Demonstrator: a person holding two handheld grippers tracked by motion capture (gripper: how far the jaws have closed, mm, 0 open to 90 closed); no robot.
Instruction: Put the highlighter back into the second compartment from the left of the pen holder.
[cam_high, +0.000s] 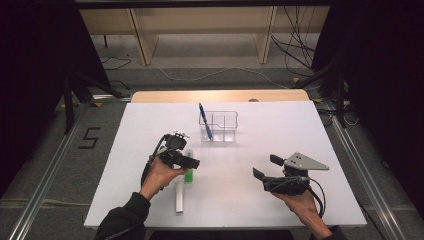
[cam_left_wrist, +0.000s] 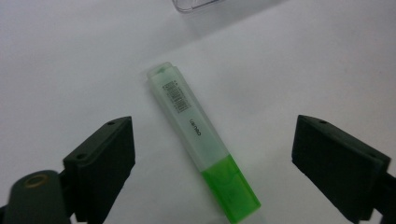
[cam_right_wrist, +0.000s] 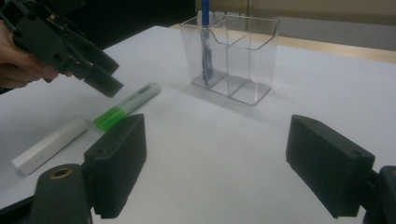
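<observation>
A: Start nearest the person. What lies there?

B: A white marker (cam_high: 179, 197), flat on the table (cam_high: 150, 120) at about 6 o'clock from the left gripper (cam_high: 192, 163). Just beyond it, touching or nearly so, lies the green highlighter (cam_high: 188, 172), right under that gripper's jaws.

A: And the jaws themselves?

B: Spread wide, one on each side of the highlighter (cam_left_wrist: 201, 142), neither pad touching it. In the left gripper view it lies slantwise between them, green cap toward 5 o'clock, pale barrel toward 11.

A: How do you reckon it will handle?

B: Light, stiff plastic, I'd judge, and smooth enough to slide under a loose pinch. The flat-sided barrel looks the best hold: take it across the middle, near the printed label, so it hangs balanced. Since it lies at an angle to the jaws, squaring the wrist to the barrel first seems wise, or it may swivel.

A: The other hand?

B: The right gripper (cam_high: 264, 167) hovers at 3 o'clock from the highlighter, well apart, jaws spread and empty (cam_right_wrist: 212, 163). Its own view looks across at the highlighter (cam_right_wrist: 126, 106), the white marker (cam_right_wrist: 49, 144) and the left gripper (cam_right_wrist: 105, 84).

A: Farthest off?

B: A clear organiser (cam_high: 219, 127) at 12 o'clock, with a blue pen (cam_high: 204, 121) standing tilted in its left compartment. The other compartments look empty.
</observation>
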